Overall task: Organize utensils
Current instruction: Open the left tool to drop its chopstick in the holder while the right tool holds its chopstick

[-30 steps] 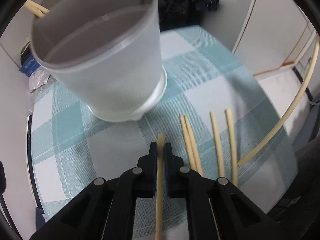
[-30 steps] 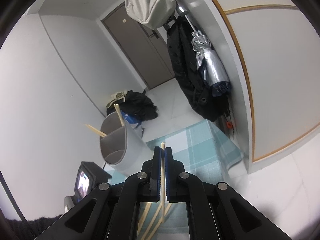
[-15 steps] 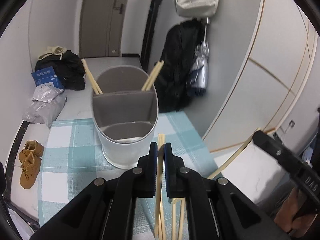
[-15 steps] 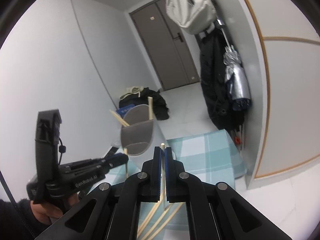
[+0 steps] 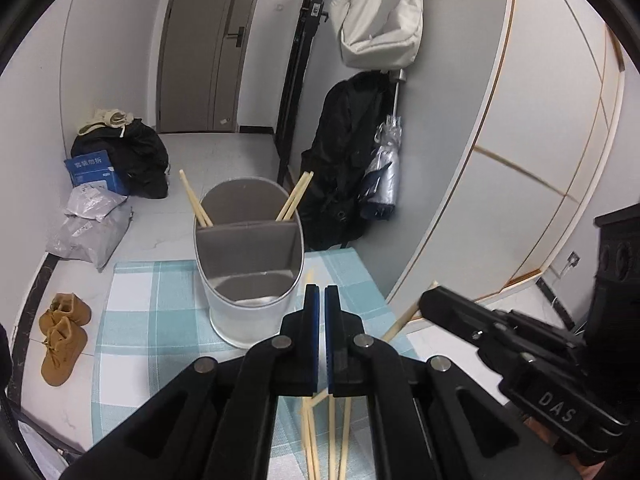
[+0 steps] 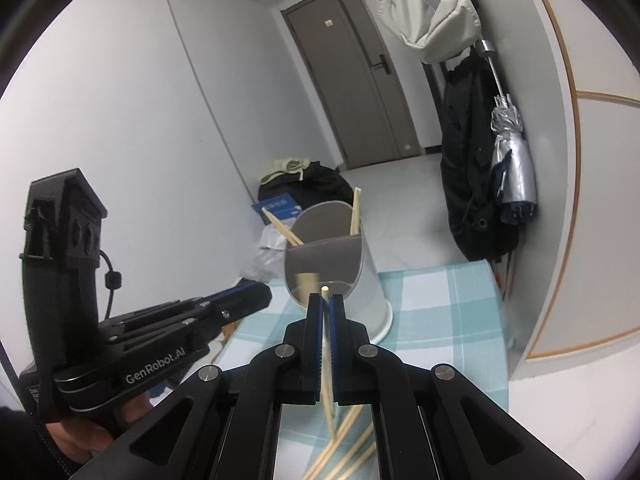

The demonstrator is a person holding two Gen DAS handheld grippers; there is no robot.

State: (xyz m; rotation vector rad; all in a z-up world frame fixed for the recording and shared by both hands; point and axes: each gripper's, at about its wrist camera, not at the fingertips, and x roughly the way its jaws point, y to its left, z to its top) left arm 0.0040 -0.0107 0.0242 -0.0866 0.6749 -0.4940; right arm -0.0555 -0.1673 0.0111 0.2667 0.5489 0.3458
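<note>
**Left wrist view**
- Surface: table under teal-and-white checked cloth (image 5: 152,312), filling lower centre. Cloth edge at left over grey floor; right edge close to a curved white wall panel.
- Holder (image 5: 240,320): pale, oval, upright at frame centre, split by a divider. Near compartment bare; far compartment with sticks (image 5: 295,199) leaning out left and right.
- Loose sticks (image 5: 340,432) flat on cloth, lower centre, behind the fingers.
- Left gripper (image 5: 320,292): bottom centre, pads almost together, thin slit between; cannot tell whether anything is pinched.
- Right gripper (image 5: 434,300): lower right, clenched on a chopstick (image 5: 404,318) slanting down-left.
- Room: door (image 5: 200,40) upper left; bag (image 5: 380,20) and coat (image 5: 344,168) hung upper centre, umbrella (image 5: 384,176) beside; boots (image 5: 60,332) and parcels (image 5: 92,220) on floor at left.

**Right wrist view**
- Right gripper (image 6: 326,300): bottom centre, jaws clamped on the chopstick (image 6: 325,340), tip just past the pads and lined up with the holder's (image 6: 376,292) near compartment.
- Left gripper (image 6: 256,292): left of centre, tip near the holder's left wall, apart from it.
- Cloth (image 6: 440,312) bare right of the holder up to the table edge by the wall; more loose sticks (image 6: 352,440) bottom centre.
</note>
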